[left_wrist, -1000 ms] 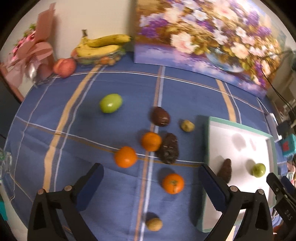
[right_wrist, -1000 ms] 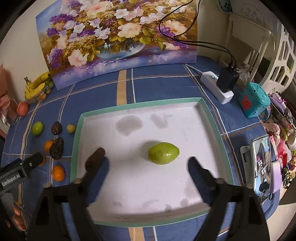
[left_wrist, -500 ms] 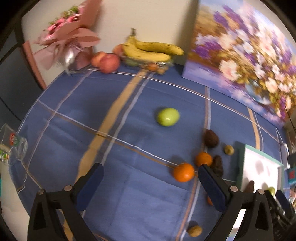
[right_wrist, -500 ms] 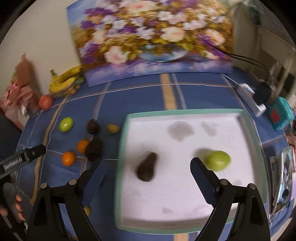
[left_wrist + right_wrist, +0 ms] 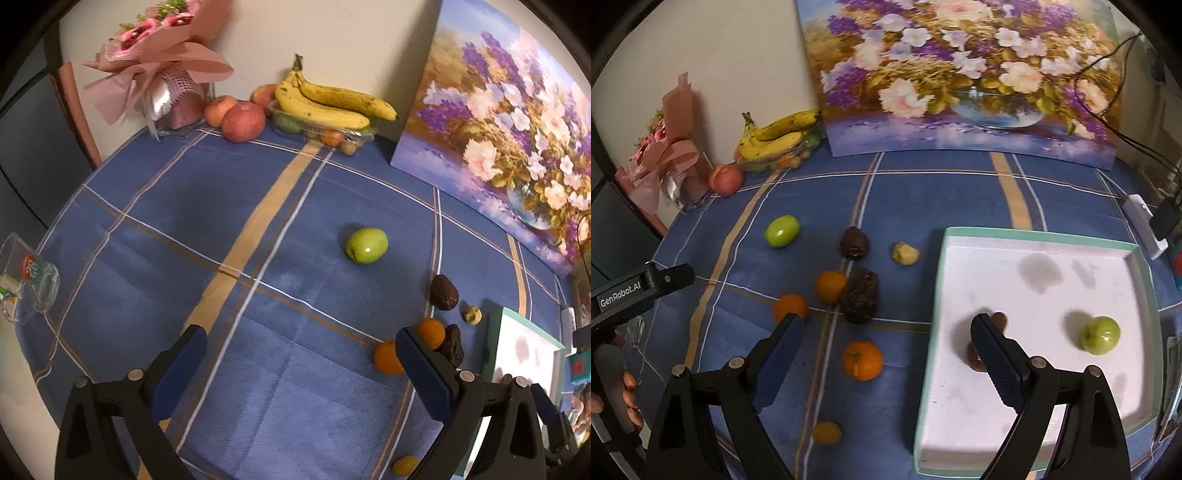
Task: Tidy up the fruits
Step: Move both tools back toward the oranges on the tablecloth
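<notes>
Loose fruits lie on the blue checked cloth: a green fruit, three oranges, two dark brown fruits and small yellow ones. The white tray with a green rim holds a green fruit and a dark fruit partly behind my right finger. My right gripper is open and empty above the tray's left edge. My left gripper is open and empty over bare cloth, left of the fruits.
At the back stand a flower painting, bananas on a clear box, red apples and a pink bouquet. A glass mug lies at the left edge. A power strip sits right of the tray.
Both grippers have swung left. The right view moved from over the tray to its left edge and the loose fruits. The left view now faces the table's back left corner.
</notes>
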Demonstrator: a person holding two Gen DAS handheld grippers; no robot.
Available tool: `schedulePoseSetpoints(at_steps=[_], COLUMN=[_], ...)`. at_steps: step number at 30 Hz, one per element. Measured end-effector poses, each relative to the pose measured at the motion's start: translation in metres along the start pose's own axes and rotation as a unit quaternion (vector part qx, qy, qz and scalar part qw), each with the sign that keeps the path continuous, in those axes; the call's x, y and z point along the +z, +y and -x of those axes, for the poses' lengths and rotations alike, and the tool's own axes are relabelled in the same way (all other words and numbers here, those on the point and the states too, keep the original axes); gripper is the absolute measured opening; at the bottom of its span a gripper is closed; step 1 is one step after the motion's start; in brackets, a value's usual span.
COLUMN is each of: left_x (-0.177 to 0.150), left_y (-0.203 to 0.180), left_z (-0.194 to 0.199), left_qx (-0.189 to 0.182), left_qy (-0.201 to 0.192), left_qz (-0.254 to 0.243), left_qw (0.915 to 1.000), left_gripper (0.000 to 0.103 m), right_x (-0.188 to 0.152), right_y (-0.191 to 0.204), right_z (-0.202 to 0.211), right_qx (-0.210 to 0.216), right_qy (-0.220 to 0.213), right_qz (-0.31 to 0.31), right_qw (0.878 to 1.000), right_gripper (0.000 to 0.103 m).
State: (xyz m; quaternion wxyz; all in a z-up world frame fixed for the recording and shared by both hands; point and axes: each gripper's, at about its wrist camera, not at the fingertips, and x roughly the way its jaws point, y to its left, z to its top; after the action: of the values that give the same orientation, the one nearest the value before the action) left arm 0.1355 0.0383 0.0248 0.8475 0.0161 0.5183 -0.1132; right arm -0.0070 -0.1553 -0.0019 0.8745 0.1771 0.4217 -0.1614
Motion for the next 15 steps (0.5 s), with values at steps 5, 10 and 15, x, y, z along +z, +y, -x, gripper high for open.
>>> schedulePoseSetpoints(at_steps=[5,10,15], left_x=[-0.004,-0.01,-0.016], left_y=[-0.017,-0.033,-0.044], left_z=[-0.02,-0.045,-0.066], left_qx=[-0.023,-0.038,-0.056], left_qy=[0.026,0.053,0.079], left_qz=[-0.021,-0.035,-0.04], left_qw=[0.9992,0.9972,0.9945], left_gripper=[0.103,0.102,0.089], right_x=[-0.001,-0.005,-0.013], right_y=[0.006,0.009,0.01], right_z=[-0.012,-0.029,-0.05], right_qx=[0.001,0.006,-0.004], right_qy=[0.013,0.037,0.075], right_qz=[0.006,0.007,0.018], right_qw=[1.0,0.999,0.997], right_gripper=[0.092,0.092,0.092])
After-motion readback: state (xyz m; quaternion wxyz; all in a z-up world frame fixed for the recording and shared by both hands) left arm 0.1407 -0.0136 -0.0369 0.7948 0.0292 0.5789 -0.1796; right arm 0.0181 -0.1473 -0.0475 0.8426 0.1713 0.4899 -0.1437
